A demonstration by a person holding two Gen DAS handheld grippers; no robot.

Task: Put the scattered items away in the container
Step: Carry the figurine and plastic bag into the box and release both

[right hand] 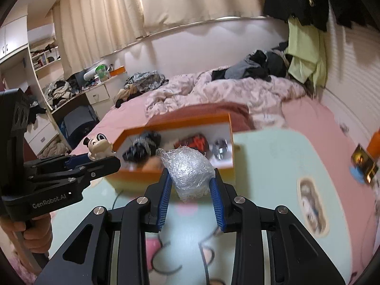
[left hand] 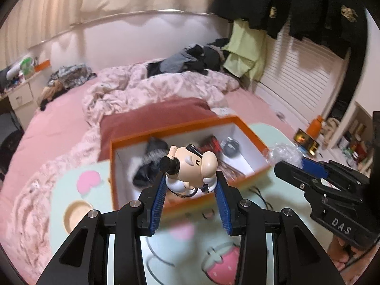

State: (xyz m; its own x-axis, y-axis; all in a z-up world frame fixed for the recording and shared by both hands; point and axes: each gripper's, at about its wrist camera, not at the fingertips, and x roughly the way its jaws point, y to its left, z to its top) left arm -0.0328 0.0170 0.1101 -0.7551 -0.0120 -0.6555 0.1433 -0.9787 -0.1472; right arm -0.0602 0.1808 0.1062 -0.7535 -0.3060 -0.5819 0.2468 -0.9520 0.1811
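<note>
Now figurine (left hand: 190, 166) between hand-held gripper (left hand: 191, 185) pads

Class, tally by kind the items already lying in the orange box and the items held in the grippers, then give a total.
Inside the orange box:
Dark furry item: 1
Red and black item: 1
Grey metal item: 1
Held:
Cartoon figurine, left gripper: 1
Crumpled plastic wrap ball, right gripper: 1
Total: 5

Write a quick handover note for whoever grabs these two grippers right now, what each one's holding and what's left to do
Left gripper: shut on the toy figure, held in front of the orange box.
Right gripper: shut on the bubble wrap ball, also just short of the box.
Done: dark fluffy item, red item and grey piece lie inside.
Left: drop both held items in.
</note>
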